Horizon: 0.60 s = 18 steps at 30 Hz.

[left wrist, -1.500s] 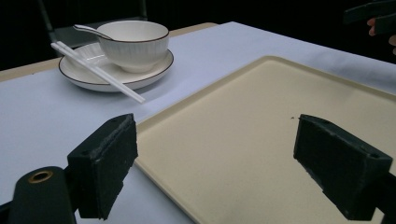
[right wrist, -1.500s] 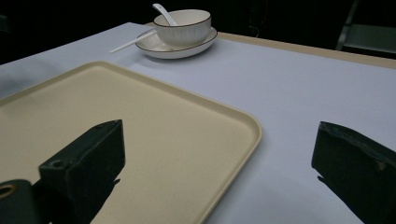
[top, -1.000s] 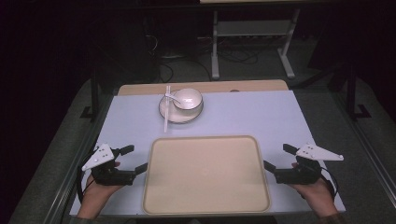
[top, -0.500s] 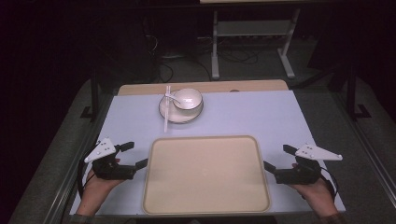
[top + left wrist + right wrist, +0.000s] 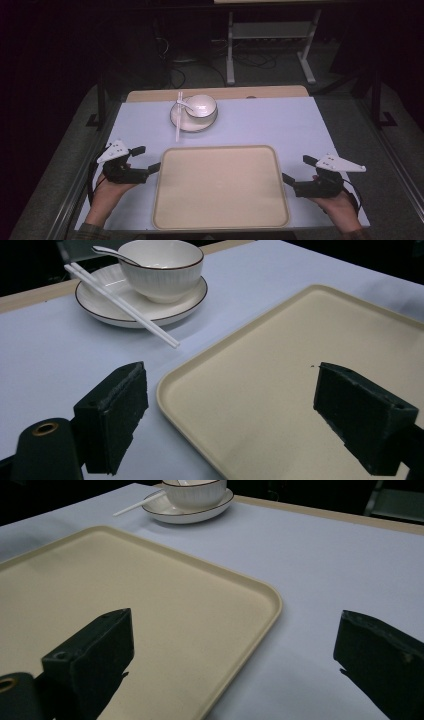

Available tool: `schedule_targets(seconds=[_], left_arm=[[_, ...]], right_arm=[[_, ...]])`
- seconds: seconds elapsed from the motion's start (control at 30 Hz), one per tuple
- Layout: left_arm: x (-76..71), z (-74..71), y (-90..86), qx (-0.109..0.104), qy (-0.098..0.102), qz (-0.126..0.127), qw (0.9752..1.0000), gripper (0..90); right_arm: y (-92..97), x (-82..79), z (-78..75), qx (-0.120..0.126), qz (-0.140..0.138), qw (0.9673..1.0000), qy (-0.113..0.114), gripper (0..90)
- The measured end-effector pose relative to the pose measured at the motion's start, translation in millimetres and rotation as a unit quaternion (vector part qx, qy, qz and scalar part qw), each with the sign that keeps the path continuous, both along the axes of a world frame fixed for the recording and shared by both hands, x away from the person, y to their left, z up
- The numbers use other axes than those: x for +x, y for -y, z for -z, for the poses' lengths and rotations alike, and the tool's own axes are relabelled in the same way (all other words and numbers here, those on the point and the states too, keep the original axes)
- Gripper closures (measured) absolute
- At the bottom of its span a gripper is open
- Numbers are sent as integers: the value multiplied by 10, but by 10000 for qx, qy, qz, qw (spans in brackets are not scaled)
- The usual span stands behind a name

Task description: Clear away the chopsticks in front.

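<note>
An empty beige tray (image 5: pixel 220 190) lies at the near middle of the pale table (image 5: pixel 280 122). Behind it a white bowl (image 5: pixel 201 106) with a spoon (image 5: pixel 183 103) in it stands on a white plate (image 5: pixel 184 122), and white chopsticks (image 5: pixel 178 120) rest across the plate's left rim. My left gripper (image 5: pixel 146 159) is open at the tray's left edge; in the left gripper view its jaws straddle the tray (image 5: pixel 280 390) rim. My right gripper (image 5: pixel 297 169) is open at the tray's right edge, its jaws on either side of the tray (image 5: pixel 150 595) corner. Nothing is held.
A wooden strip (image 5: pixel 270 92) runs along the table's far edge. Beyond it are a dark floor, cables and a metal stand (image 5: pixel 270 45). Bare table surface lies to the right of the plate (image 5: pixel 190 511) and around the tray.
My left gripper has edged slightly forward and toward the tray's left edge. The right gripper, tray and dishes have stayed in place.
</note>
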State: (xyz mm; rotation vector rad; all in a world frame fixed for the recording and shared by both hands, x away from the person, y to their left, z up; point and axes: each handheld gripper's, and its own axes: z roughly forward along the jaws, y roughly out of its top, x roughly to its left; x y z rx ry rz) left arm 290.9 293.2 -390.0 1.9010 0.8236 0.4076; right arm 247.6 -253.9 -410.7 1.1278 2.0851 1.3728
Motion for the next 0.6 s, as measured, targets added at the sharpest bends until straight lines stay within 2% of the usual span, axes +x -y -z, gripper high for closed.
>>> schedule_targets(seconds=[0.6], left_arm=[[222, -49, 68, 102, -143, -70, 9998, 149]], right_arm=[[1, -6, 4, -12, 11, 10000, -17, 21]])
